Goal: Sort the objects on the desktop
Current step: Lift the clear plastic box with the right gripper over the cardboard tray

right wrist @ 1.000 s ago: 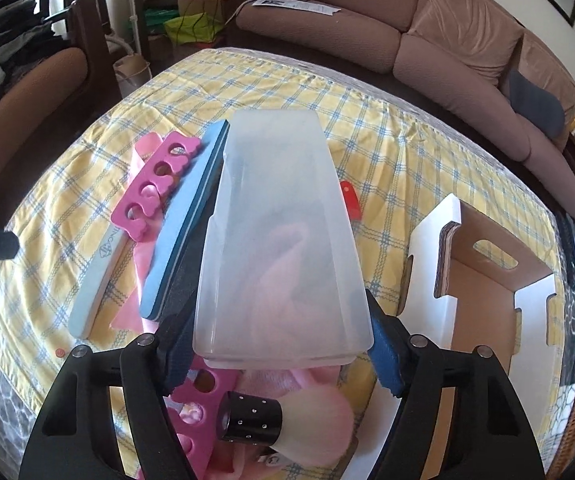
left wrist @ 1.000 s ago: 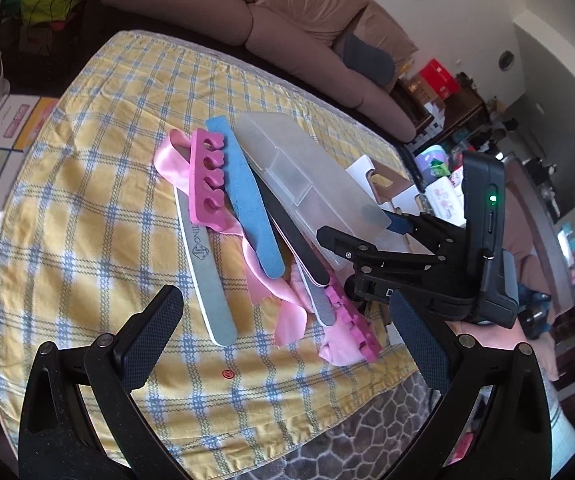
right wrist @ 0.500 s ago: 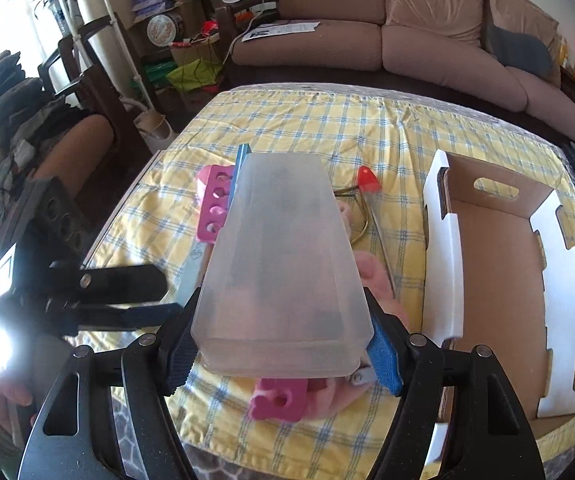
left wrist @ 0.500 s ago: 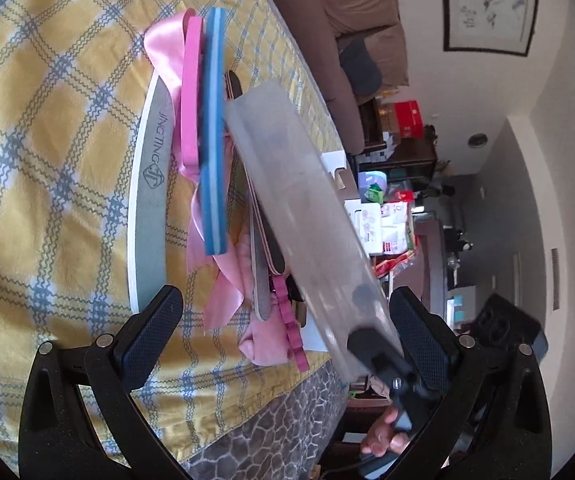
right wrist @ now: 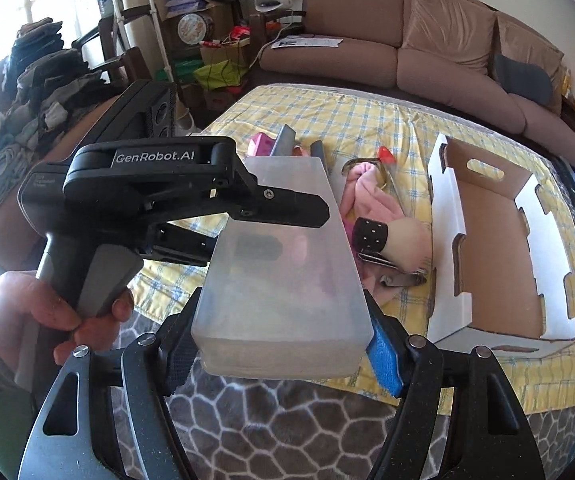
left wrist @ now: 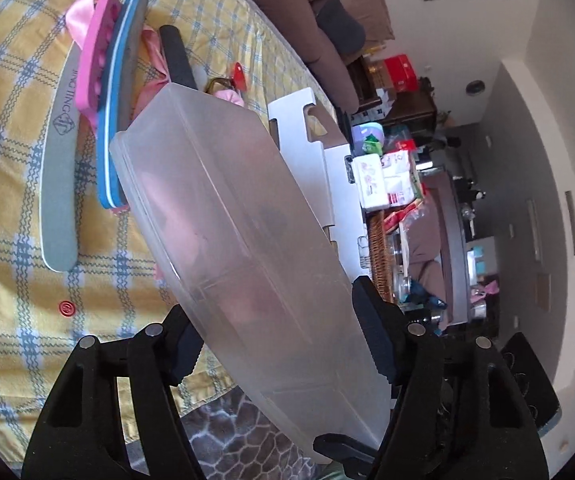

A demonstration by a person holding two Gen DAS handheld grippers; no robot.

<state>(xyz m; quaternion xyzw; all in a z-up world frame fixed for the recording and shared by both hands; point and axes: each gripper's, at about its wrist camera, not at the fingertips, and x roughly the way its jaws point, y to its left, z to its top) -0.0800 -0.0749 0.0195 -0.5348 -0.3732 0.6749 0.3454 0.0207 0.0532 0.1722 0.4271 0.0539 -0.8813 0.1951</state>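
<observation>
Right claw [right wrist: 279, 344]: clamped across the near end of the frosted plastic box [right wrist: 283, 264], one finger on each long side, holding it lifted above the desk [right wrist: 367, 120].
Left claw [left wrist: 283, 344]: jaws have just been closing, the same box [left wrist: 239, 232] between them; the left pad [left wrist: 185, 348] meets its side, the right pad [left wrist: 371, 336] seems to touch the other side, so it grips the box too.
Hand [right wrist: 47, 312]: wrapped round the left claw's handle, at the left in the right wrist view.
Box: long, translucent, tilted, with faint pink and dark shapes showing through.
Desk: covered in yellow checked cloth.
Nail files: a grey file [left wrist: 59, 176] and a blue file [left wrist: 117, 96] lie left of the box, with a pink toe separator [left wrist: 95, 48] resting on them.
Brush [right wrist: 391, 240]: lying right of the box, on pink cloth.
Cardboard tray [right wrist: 491, 248]: open, on the right side of the desk.
</observation>
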